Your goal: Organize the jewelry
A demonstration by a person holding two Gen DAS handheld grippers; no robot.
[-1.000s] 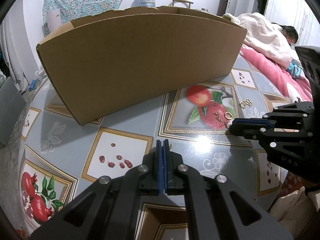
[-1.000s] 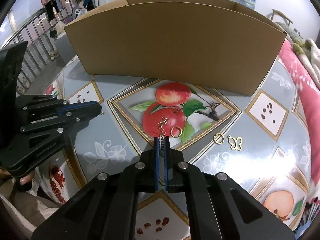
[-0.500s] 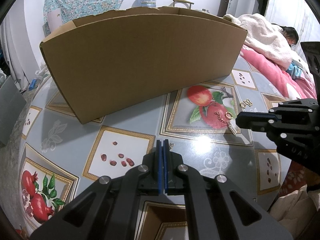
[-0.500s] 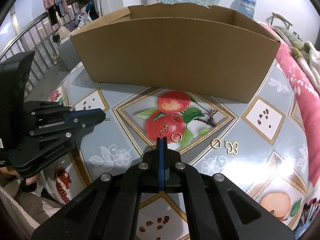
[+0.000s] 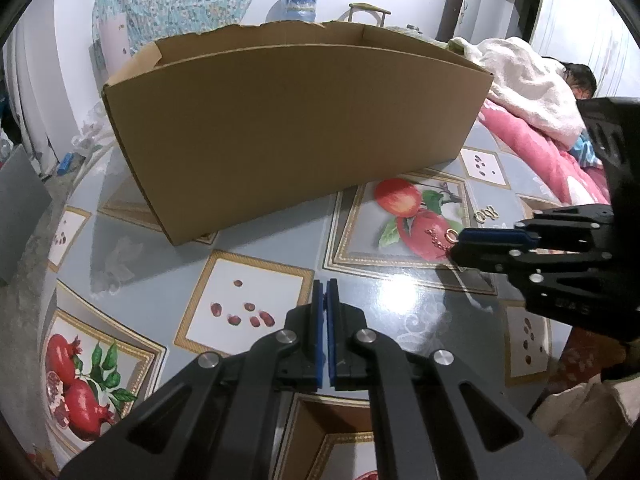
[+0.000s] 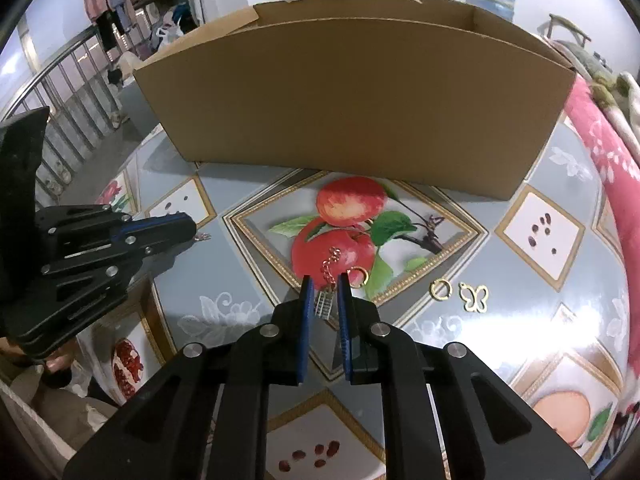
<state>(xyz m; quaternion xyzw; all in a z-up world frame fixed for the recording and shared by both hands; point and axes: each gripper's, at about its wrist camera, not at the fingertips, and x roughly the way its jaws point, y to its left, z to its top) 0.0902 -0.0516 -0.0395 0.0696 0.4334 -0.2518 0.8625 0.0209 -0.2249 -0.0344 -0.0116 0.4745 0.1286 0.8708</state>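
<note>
The right gripper (image 6: 323, 286) has just been opening, its fingers straddling the chain earring (image 6: 329, 280) lying on the table (image 6: 224, 272) before the cardboard box (image 6: 352, 100), probably lining up a grasp; the left gripper (image 5: 325, 294) is waiting closed, apparently pinching a small earring.

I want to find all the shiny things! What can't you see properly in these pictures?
- Inside of the cardboard box: both views, its tall front wall hides the floor.
- Lower end of the chain earring: left view, the right gripper covers it.
- Tiny piece at the left gripper tips: too small to name in the right view.
- Gold ring and butterfly charm: tiny in the left view.
</note>
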